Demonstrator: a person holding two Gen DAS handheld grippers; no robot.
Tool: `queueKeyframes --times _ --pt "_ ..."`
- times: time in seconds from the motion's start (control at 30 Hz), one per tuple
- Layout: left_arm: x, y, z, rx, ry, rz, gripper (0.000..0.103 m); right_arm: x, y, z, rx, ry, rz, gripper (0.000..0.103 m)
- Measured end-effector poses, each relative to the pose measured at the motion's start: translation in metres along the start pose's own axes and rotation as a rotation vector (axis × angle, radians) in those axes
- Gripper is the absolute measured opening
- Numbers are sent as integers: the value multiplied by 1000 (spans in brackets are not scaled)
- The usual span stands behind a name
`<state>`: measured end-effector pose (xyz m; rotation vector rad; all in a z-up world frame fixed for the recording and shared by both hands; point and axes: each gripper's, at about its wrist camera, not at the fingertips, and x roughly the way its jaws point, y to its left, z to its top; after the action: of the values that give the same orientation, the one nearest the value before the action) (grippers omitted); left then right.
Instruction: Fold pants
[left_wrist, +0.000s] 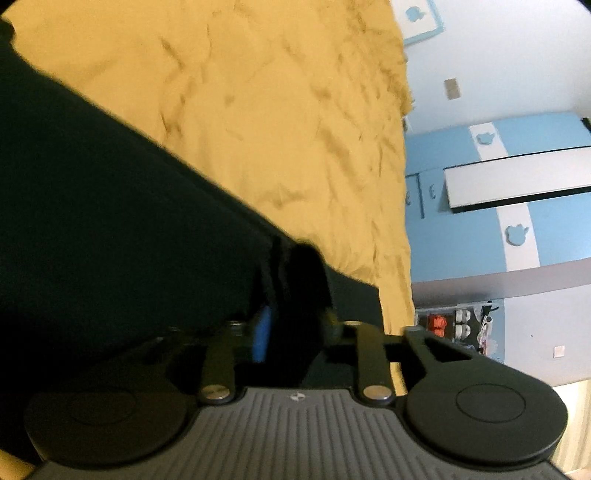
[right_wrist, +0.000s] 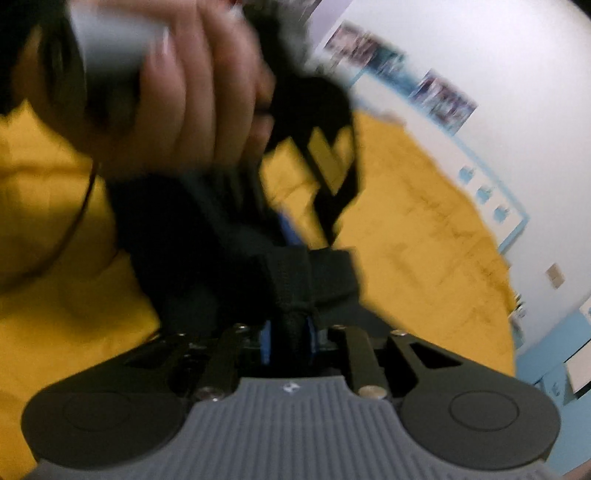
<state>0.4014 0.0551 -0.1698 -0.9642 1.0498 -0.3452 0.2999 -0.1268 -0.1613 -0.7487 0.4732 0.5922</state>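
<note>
We are in the middle of a fold: the dark pants (left_wrist: 122, 221) lie on the bed, over its yellow cover (left_wrist: 280, 122), and both tools have hold of, or are right at, one end of them. In the right wrist view, the right gripper (right_wrist: 291, 332) has its blue-padded fingers (right_wrist: 267, 341) drawn close together on a bunched, seamed ridge of the black cloth, so we judge it to be pinching the pants at that edge. Just above it, a hand (right_wrist: 195, 92) grips the grey handle of the other tool, whose black fingers reach down over the same bundle of cloth. In the left wrist view, the left gripper (left_wrist: 291, 325) sits low over the pants, with one blue pad (left_wrist: 260, 338) showing and a dark fold of cloth rising between the fingers; the fingers stand partly apart, and we cannot tell whether they press the cloth or merely straddle it. The pictures are blurred, so the exact seam or hem held is beyond us. We take this step to be gathering one end of the pants for carrying over the rest. The next move calls for a sure hold by the left tool, then both ends kept level, so the edge stays straight and the cloth does not bunch or slip out.
</note>
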Motion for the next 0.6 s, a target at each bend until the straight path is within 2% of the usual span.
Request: queueKeyframes --times 0.03,0.1,0.17,0.23,0.3,0.37,0.43,0.5,0.57,0.6 --pt "-6 -5 -1 27 -31 9 46 4 4 -1 -7 18 9 21" --pt "-20 -20 -8 128 -84 25 47 5 10 -3 -26 21 14 24" --pt "-21 -38 -17 228 -75 26 49 0 3 -2 7 38 62 27" --pt "-10 -61 -28 340 -52 36 49 -10 -17 -3 93 51 135 27" --pt "-2 -78 -40 433 -35 39 51 -25 -50 -7 238 42 240 29" --pt "13 -90 -51 483 -12 41 51 -40 -81 -15 355 16 270 32" --pt "30 -94 -55 480 15 50 51 -55 -111 -29 463 -14 228 33" --pt "40 -85 -60 476 31 75 51 -58 -136 -45 571 -16 123 33" --pt "49 -77 -64 480 45 126 51 -51 -151 -63 649 28 -2 33" --pt "55 -71 -64 483 48 162 45 -46 -151 -71 663 59 -31 31"
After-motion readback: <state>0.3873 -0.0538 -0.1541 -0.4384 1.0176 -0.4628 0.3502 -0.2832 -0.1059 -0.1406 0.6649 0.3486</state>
